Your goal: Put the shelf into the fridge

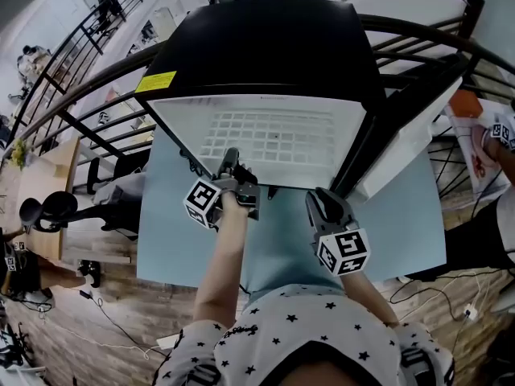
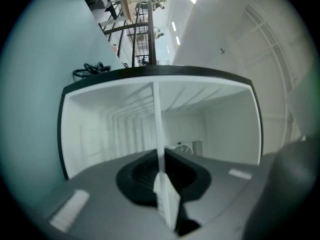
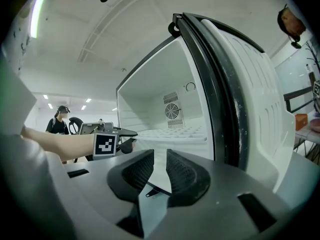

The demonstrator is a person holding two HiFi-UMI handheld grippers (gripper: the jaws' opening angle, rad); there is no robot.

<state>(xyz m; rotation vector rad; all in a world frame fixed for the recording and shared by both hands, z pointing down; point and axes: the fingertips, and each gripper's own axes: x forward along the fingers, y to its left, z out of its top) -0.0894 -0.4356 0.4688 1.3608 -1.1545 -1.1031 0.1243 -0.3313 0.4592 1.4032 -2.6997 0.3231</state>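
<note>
My left gripper [image 1: 231, 159] was clamped on the front edge of the white grid shelf [image 1: 273, 139], the thin plate pinched flat between its pads. The shelf lay roughly level at the mouth of the black mini fridge [image 1: 265, 47], its far part already inside the white cavity and its near edge outside. My right gripper [image 1: 315, 199] sat at the shelf's front right corner. Its jaws were narrowed but had a gap between the pads, and I could not see anything nipped there, so I judged it not to be gripping.

To finish the step well, I judged that I should get a second hold on that right corner. I would then keep the plate level, line both side edges up with the ledges on the cavity walls, and push both hands in together so it would not skew and jam.

The open door [image 1: 410, 143] stood just beside my right gripper and left little room on that side. The fridge sat on a pale blue table [image 1: 402, 223], and a person [image 3: 59, 119] stood well off in the background.
</note>
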